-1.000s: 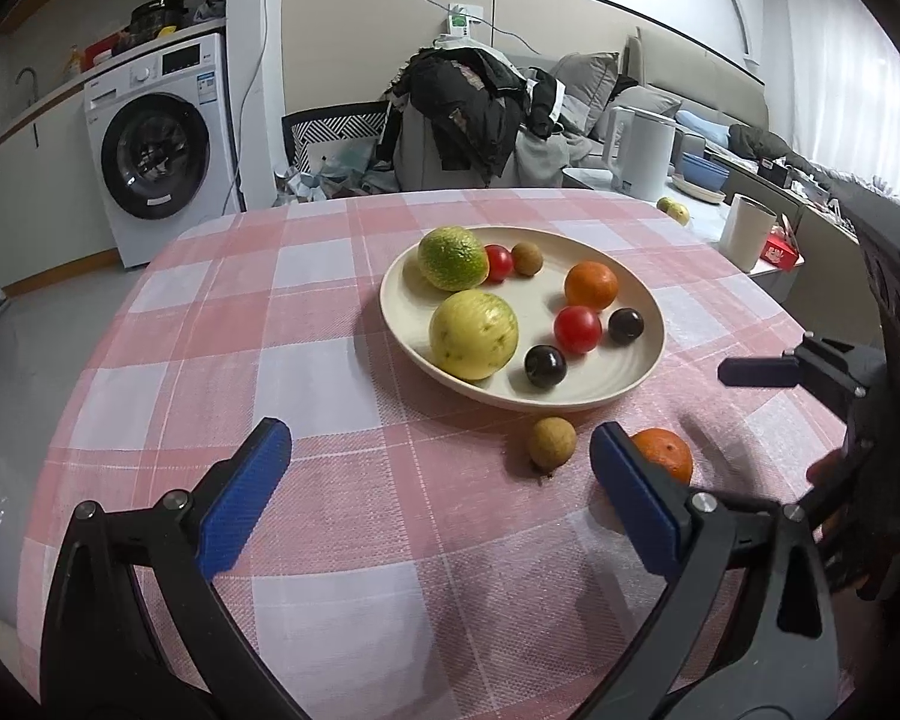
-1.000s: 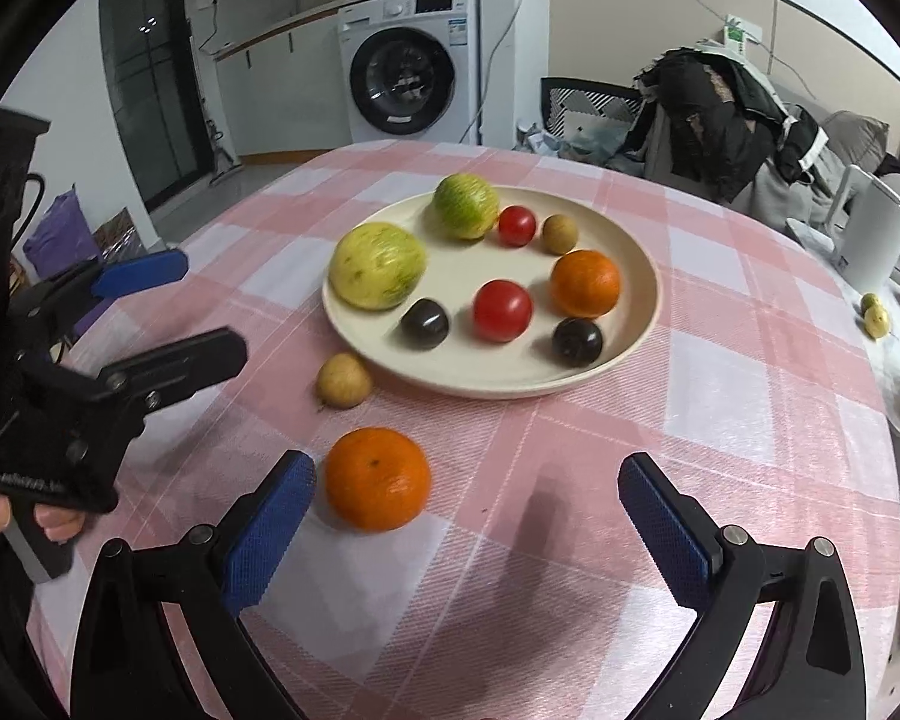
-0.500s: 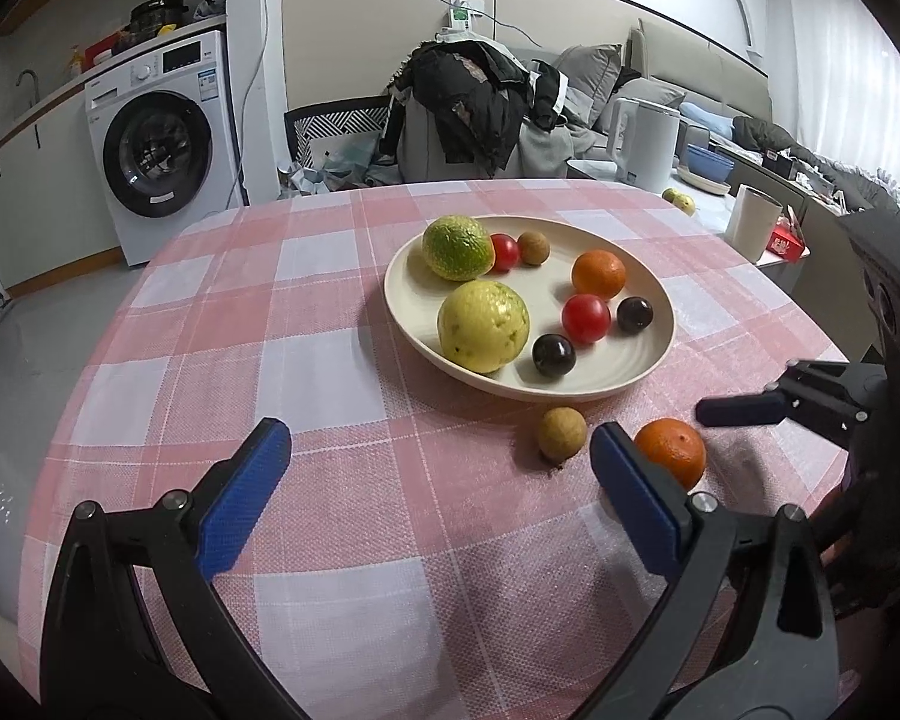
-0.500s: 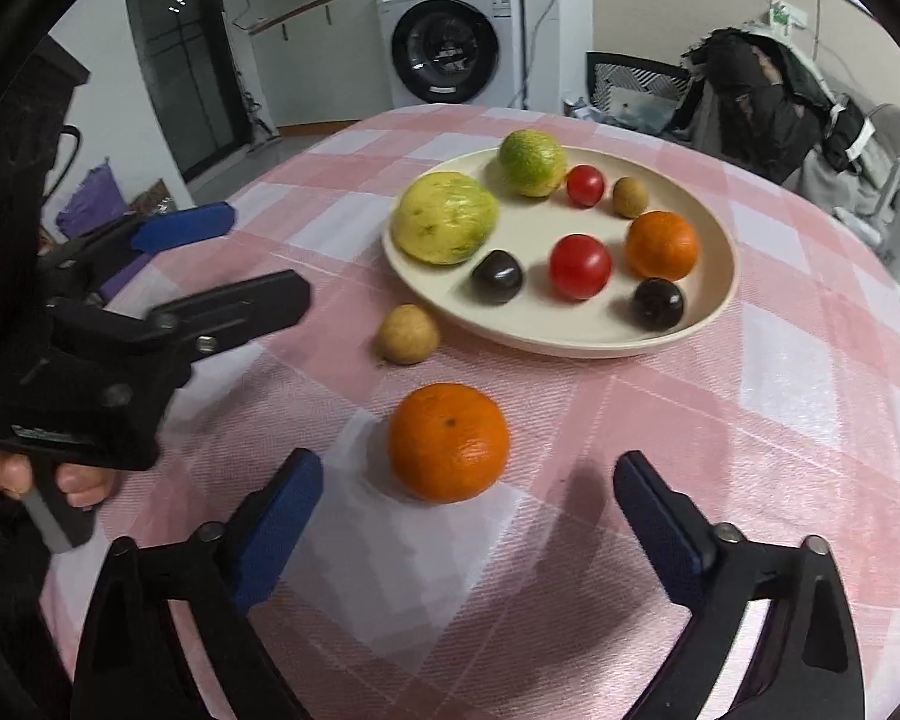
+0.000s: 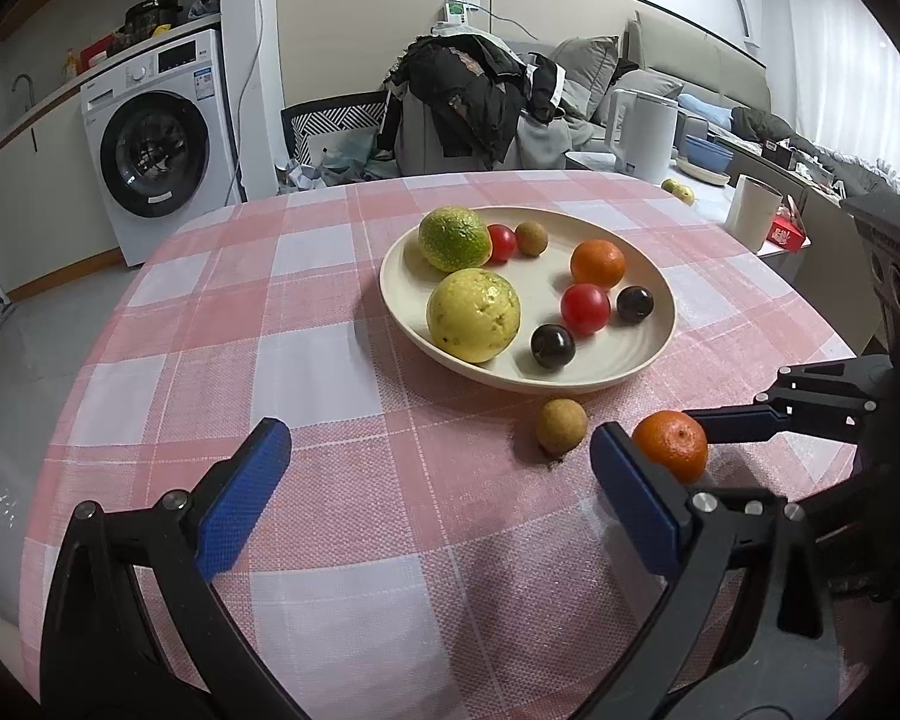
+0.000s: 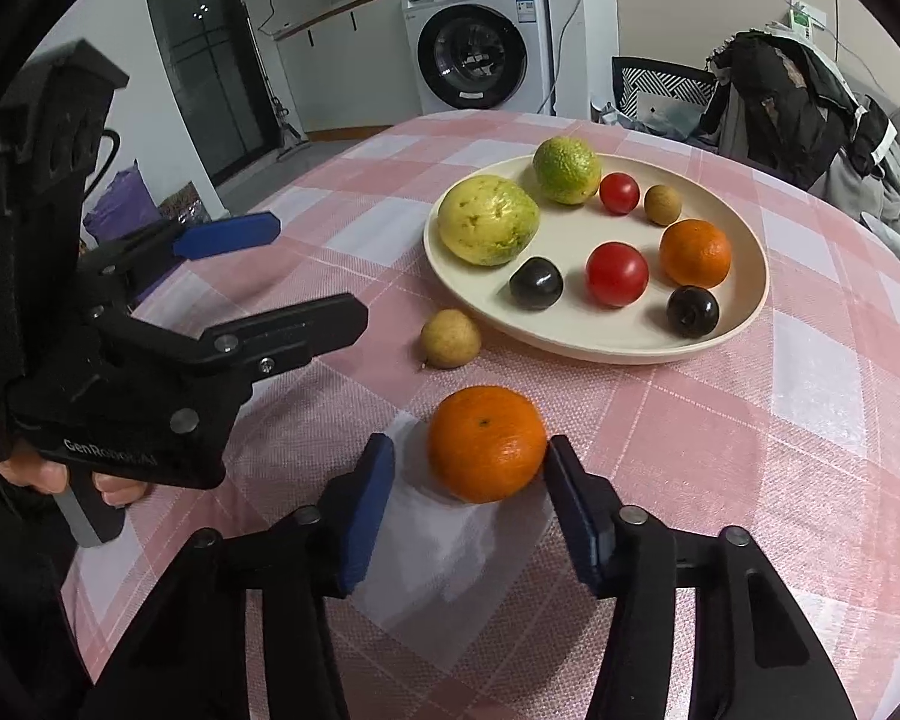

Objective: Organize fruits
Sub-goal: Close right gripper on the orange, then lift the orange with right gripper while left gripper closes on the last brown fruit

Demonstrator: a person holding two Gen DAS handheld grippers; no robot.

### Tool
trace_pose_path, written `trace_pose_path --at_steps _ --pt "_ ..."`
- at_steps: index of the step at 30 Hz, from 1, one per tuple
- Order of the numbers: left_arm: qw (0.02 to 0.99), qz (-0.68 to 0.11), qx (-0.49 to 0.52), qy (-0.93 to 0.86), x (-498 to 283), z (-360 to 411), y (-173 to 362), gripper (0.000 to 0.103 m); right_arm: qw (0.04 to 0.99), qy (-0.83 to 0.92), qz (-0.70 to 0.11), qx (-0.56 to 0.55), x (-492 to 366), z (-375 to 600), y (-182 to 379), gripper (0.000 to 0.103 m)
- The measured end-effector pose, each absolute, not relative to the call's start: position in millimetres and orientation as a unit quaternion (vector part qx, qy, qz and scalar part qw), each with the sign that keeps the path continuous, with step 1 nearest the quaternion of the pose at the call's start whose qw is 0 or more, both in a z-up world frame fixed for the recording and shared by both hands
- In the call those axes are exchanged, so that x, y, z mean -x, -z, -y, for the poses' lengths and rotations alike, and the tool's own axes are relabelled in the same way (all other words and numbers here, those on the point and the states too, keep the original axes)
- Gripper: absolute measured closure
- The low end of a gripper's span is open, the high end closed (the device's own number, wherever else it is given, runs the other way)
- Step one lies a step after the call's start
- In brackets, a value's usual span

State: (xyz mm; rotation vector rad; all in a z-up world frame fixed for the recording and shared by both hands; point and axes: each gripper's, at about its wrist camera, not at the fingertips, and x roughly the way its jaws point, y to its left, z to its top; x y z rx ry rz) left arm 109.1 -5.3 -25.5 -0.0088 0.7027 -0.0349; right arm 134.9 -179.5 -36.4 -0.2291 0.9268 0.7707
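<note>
On table by plate (image 6: 744, 324): right gripper (image 6: 468, 480) closing around orange (image 6: 486, 441), left pad still off; left gripper (image 5: 432, 498) spread, idle. Next: clamp, lift to plate.

Left tool (image 6: 273, 273): black frame, blue pads, silver screws, white "GenRobot.AI" lettering, grey handle. Right tool (image 6: 465, 480): black frame, blue pads, silver screws.

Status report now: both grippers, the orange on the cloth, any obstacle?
Right gripper closing around orange, left pad not touching. Left gripper open, empty. Small brown fruit lies before plate.
</note>
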Motion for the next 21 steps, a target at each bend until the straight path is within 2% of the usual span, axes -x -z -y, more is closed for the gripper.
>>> trace_pose_path --at_steps 2,4,12,21 --pt "0.939 -0.344 0.005 0.017 -109.0 5.3 25.7 0.004 0.820 -0.354 -0.436 0.107 -136.8 180.9 36.9 0.062" --pt "0.939 -0.344 0.004 0.017 -109.0 5.2 25.6 0.004 0.820 -0.356 -0.436 0.101 -137.8 182.8 36.5 0.063" --pt "0.937 -0.350 0.007 0.020 -110.7 4.0 27.9 0.004 0.845 -0.353 -0.396 0.065 -140.6 196.7 16.1 0.063" --pt "0.934 -0.355 0.000 0.043 -110.7 9.4 28.9 0.004 0.855 -0.342 -0.387 0.049 -144.8 202.4 9.0 0.063"
